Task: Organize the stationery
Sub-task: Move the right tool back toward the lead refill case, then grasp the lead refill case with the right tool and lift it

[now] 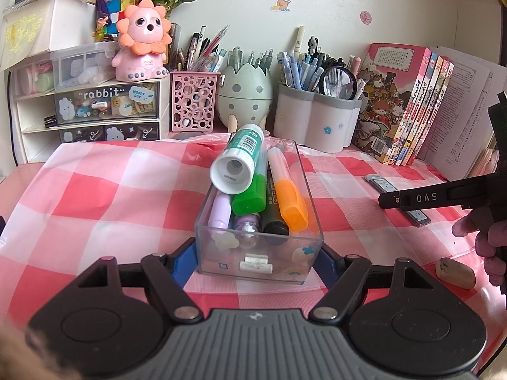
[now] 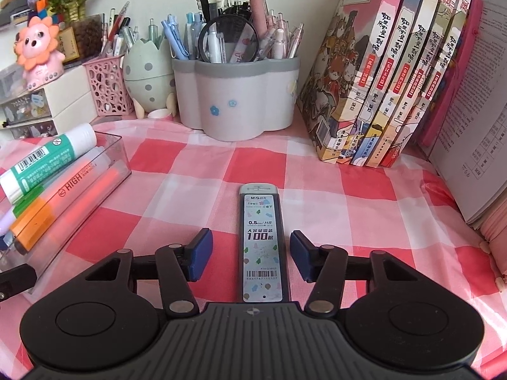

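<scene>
The left gripper (image 1: pixel 255 250) is clamped on the clear plastic box (image 1: pixel 258 253) of markers, a glue stick (image 1: pixel 237 161) jutting over its rim. Open checked cloth (image 2: pixel 364 196) surrounds the pencil-lead case (image 2: pixel 261 240), which lies between the right gripper (image 2: pixel 252 255)'s parted, untouching pads; its near end is hidden.

Checked tablecloth (image 2: pixel 259 164) bears lead case (image 2: pixel 262 243), eraser (image 1: pixel 455 273).

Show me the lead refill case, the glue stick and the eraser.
lead refill case (image 2: pixel 261 243): right wrist view, middle of its printed label.
glue stick (image 1: pixel 236 161): left wrist view, its white cap end.
eraser (image 1: pixel 455 273): left wrist view, its top face.
</scene>
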A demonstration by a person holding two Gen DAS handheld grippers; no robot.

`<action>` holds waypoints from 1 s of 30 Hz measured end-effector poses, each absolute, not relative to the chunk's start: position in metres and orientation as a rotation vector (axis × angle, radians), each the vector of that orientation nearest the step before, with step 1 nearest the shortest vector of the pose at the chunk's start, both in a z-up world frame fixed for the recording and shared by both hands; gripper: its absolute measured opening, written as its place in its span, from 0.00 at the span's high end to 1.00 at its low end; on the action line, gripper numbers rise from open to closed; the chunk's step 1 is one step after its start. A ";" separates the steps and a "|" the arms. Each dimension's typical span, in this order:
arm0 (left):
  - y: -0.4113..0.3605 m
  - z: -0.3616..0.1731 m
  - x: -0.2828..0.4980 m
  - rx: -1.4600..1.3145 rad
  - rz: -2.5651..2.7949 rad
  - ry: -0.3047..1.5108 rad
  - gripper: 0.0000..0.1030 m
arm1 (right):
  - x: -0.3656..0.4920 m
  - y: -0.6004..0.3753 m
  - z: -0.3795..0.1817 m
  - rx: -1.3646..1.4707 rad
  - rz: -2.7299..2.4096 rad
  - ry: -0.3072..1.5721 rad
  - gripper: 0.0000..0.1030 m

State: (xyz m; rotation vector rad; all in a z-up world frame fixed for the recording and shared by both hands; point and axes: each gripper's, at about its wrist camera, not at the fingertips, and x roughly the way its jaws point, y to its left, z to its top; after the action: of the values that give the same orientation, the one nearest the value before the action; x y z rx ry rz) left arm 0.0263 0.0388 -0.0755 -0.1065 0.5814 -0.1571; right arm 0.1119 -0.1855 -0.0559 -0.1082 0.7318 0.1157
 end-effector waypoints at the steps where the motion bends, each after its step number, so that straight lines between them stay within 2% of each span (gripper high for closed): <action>1: 0.039 -0.076 0.026 -0.107 -0.157 0.581 0.52 | 0.112 -0.185 -0.056 -0.109 0.117 0.732 0.49; 9: 0.039 -0.076 0.026 -0.106 -0.157 0.581 0.52 | 0.111 -0.185 -0.055 -0.109 0.118 0.734 0.52; 12: 0.039 -0.076 0.026 -0.106 -0.157 0.581 0.52 | 0.111 -0.184 -0.055 -0.110 0.121 0.736 0.55; 16: 0.039 -0.076 0.026 -0.106 -0.157 0.581 0.52 | 0.110 -0.181 -0.054 -0.113 0.127 0.746 0.65; 30: 0.038 -0.076 0.026 -0.106 -0.157 0.581 0.52 | 0.113 -0.182 -0.048 -0.003 0.109 0.816 0.66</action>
State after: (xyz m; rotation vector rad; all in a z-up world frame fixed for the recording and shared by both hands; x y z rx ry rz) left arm 0.0262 0.0384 -0.0755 -0.1063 0.5814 -0.1571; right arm 0.1128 -0.1824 -0.0476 -0.0030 0.8156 0.1091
